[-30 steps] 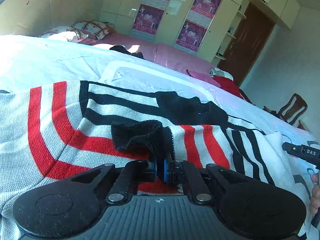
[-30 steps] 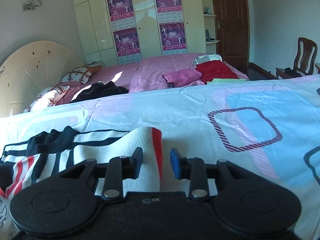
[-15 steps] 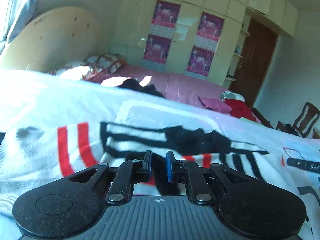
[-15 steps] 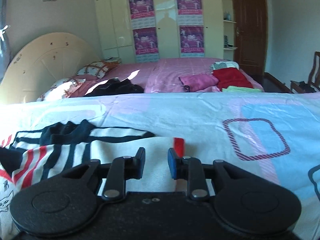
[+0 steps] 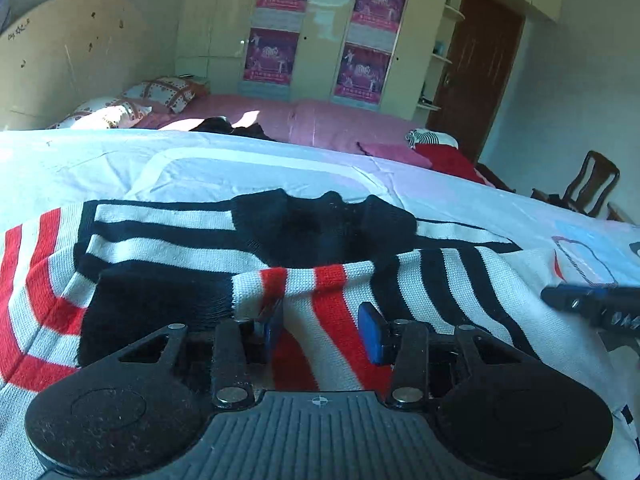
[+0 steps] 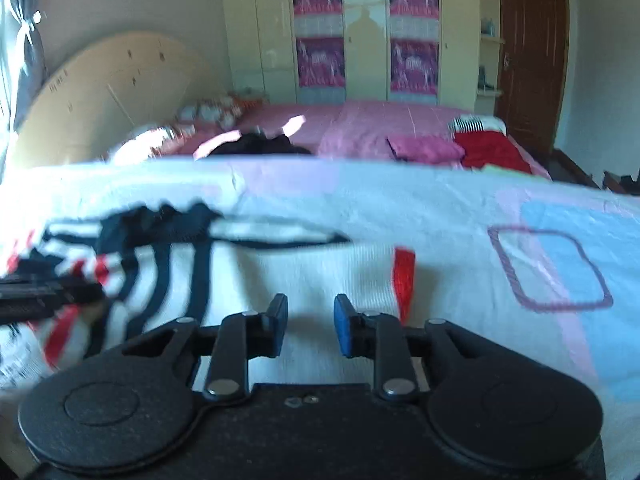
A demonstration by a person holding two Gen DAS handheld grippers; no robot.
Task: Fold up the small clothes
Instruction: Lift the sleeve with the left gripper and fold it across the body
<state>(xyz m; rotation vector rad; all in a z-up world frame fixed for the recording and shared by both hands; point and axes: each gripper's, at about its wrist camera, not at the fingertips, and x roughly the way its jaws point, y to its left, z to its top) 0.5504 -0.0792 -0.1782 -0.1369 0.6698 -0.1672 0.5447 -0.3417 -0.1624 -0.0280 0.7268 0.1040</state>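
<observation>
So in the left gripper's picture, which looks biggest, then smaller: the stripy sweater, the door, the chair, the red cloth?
1. Stripy sweater, but it lies right by the camera.
2. Door.
3. Chair and red cloth look about alike; both are far off, so I won't rank them.

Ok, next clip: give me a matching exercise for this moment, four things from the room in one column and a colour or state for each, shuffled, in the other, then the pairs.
Things:
1. left gripper
2. striped sweater
3. door
4. folded red garment

States:
A. brown, shut
B. lying on the pink bed
C. jaws opening above the knit
D. spread on the light bedsheet, one sleeve folded across

Pairs: 1-C, 2-D, 3-A, 4-B
</observation>
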